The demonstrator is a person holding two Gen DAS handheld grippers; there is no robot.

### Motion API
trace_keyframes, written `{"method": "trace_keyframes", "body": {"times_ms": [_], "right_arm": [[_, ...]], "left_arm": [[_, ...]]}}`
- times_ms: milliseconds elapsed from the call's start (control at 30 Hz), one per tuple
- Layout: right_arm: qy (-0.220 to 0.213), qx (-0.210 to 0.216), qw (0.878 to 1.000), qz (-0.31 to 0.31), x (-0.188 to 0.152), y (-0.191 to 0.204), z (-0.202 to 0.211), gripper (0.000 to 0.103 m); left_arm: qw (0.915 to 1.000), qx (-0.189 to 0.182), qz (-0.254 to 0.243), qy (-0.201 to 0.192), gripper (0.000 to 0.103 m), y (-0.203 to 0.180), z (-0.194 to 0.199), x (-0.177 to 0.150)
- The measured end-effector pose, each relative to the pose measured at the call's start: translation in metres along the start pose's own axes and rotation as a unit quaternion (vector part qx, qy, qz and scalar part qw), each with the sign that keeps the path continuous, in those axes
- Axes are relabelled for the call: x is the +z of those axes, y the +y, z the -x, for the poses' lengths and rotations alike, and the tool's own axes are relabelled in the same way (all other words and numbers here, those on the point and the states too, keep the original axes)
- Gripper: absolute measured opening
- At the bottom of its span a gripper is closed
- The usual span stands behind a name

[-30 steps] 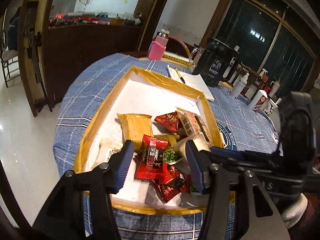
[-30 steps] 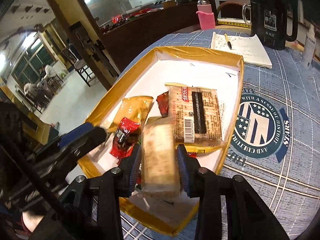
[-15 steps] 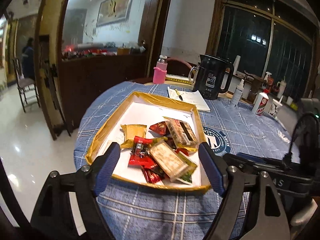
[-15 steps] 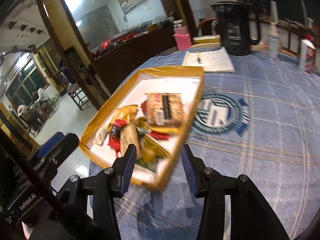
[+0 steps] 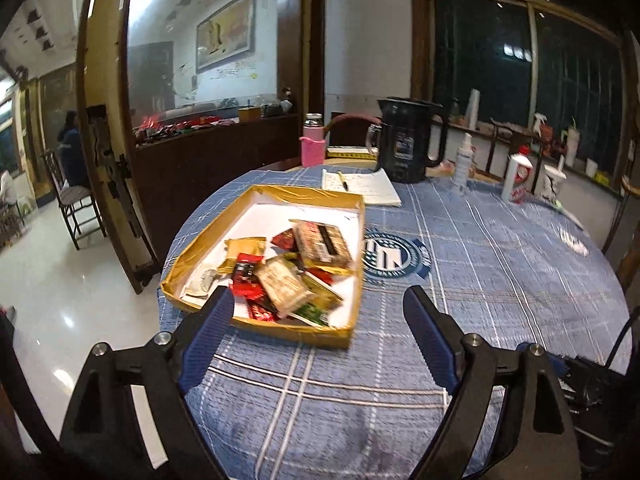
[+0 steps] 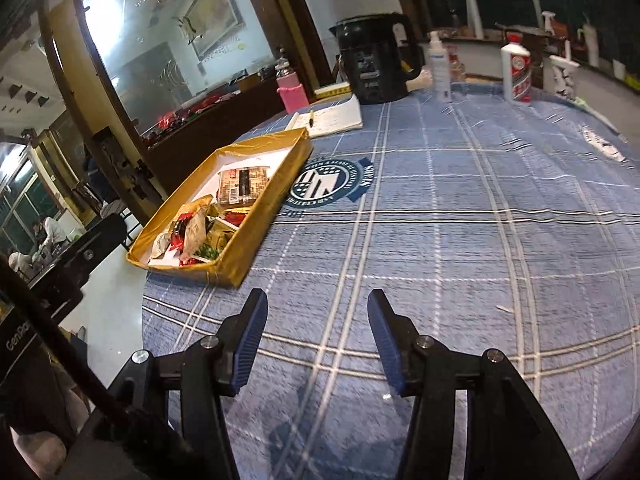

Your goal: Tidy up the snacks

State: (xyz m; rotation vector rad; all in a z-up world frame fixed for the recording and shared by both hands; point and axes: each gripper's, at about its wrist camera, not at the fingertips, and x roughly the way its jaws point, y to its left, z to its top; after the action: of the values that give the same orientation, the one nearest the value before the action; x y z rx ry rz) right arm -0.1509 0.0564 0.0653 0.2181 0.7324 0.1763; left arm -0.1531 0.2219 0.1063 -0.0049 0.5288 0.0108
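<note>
A shallow gold-rimmed tray (image 5: 304, 197) with a white floor lies on the blue plaid tablecloth (image 5: 480, 272). Several snack packets (image 5: 282, 278) are heaped in its near half, red, gold and green ones, with a brown barcode packet (image 5: 322, 242) on top. My left gripper (image 5: 318, 312) hangs well back from the tray, its jaws opening with nothing between them. In the right wrist view the tray (image 6: 276, 192) sits off to the left with the snack packets (image 6: 196, 234) inside. My right gripper (image 6: 318, 320) is over bare cloth, jaws opening, empty.
Behind the tray lie a notepad with a pen (image 5: 360, 186), a black jug (image 5: 404, 144) and a pink-sleeved bottle (image 5: 313, 144). A spray bottle (image 5: 462, 160) and a white-red bottle (image 5: 518, 176) stand at the far right. The table's round edge drops to a glossy floor on the left.
The right gripper let go of the tan packet, which now lies in the tray. Both grippers pulled back from the tray and their jaws spread wider.
</note>
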Motion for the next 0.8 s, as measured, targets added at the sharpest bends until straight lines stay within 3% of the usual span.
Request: {"method": "trace_keyframes", "body": {"times_ms": [133,367,800], "right_arm": [[-0.014,-0.011,1.0,0.003,-0.005,-0.003,0.011,0.058],[-0.019,-0.018,1.0,0.009,-0.008,-0.001,0.016,0.059],[0.009,-0.036,0.998,0.051,-0.013,0.036,-0.008,0.06]], "left_arm": [[0.9997,0.002,-0.026,0.006,0.087,-0.019,0.005,-0.004],[0.9994,-0.003,-0.029,0.017,0.087,-0.025,0.006,-0.01],[0.9989,-0.014,0.008,0.043,0.087,0.004,-0.013,-0.022]]}}
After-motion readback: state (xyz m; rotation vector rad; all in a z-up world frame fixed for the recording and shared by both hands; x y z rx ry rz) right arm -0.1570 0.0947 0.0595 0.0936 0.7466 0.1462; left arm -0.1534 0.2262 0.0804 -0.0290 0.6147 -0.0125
